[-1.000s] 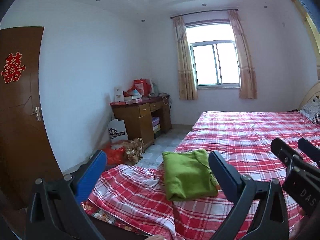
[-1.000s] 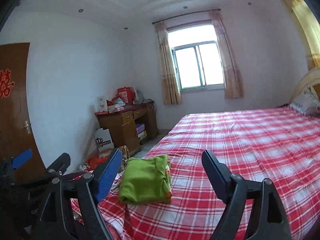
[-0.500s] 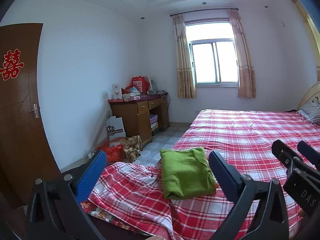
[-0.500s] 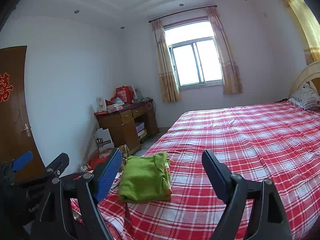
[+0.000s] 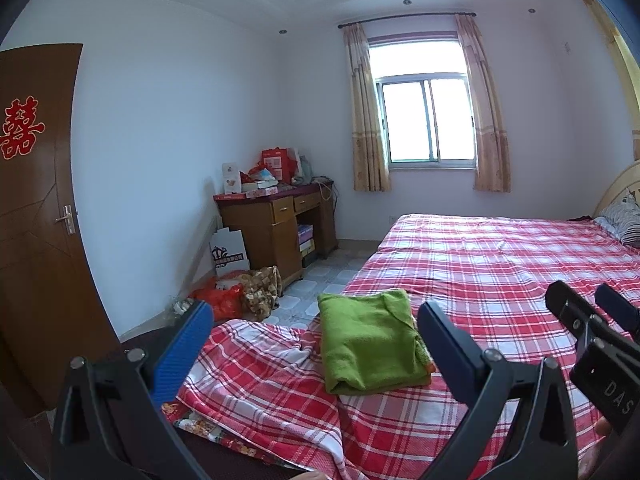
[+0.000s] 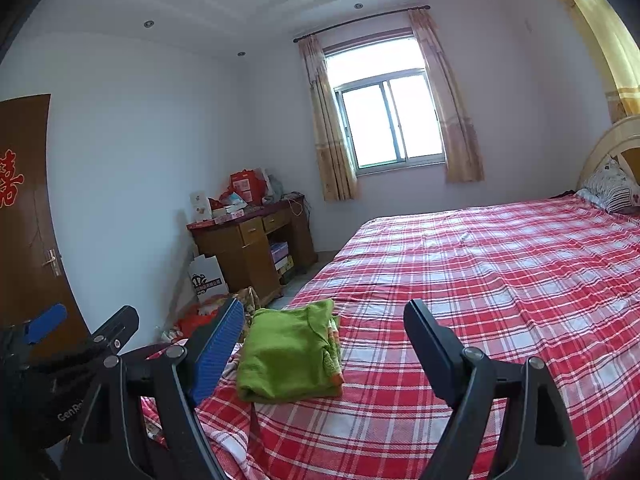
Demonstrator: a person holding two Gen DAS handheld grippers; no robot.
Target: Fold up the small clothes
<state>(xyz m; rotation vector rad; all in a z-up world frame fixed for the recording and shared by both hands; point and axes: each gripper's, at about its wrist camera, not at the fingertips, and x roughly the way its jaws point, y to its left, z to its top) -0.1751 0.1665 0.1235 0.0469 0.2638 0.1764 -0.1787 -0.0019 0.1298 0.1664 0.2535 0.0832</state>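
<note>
Folded green garment [image 5: 370, 346] lies flat on the bed [image 5: 500, 264], near the bed's foot corner on the side toward the door, on the red-and-white plaid sheet [image 6: 480, 280]. An orange/multicolour edge of fabric shows along its right side [image 6: 335, 350]; can't tell if that is a second piece or a lining.

Left gripper [image 5: 316, 348] held above the bed's near edge, fingers spread wide, nothing between them. Blue ribbed pad [image 5: 182, 350] on the left finger, dark pad [image 5: 448, 350] on the right finger. Garment appears in the gap between them but sits farther out on the bed, not touched.

Right gripper [image 6: 324, 350] also wide open and empty, blue pad [image 6: 218, 350] on one side, dark finger [image 6: 432, 350] on the other. Garment lies ahead of it, toward its left finger, no contact. Right gripper's fingers are also visible at the right edge of the left wrist view [image 5: 592, 320]; left gripper shows at the left edge of the right wrist view [image 6: 80, 332].

Sheet is rumpled and bunched at the near corner [image 5: 260, 360].

Background: wooden counter [image 5: 276, 220] against the wall with boxes and red bags on top, white paper bag [image 5: 229, 252] and orange bag [image 5: 218, 300] on the floor beside it. Window [image 5: 428, 120] with curtains, brown door [image 5: 36, 220] with red paper character, pillow [image 6: 612, 188] at the headboard.
</note>
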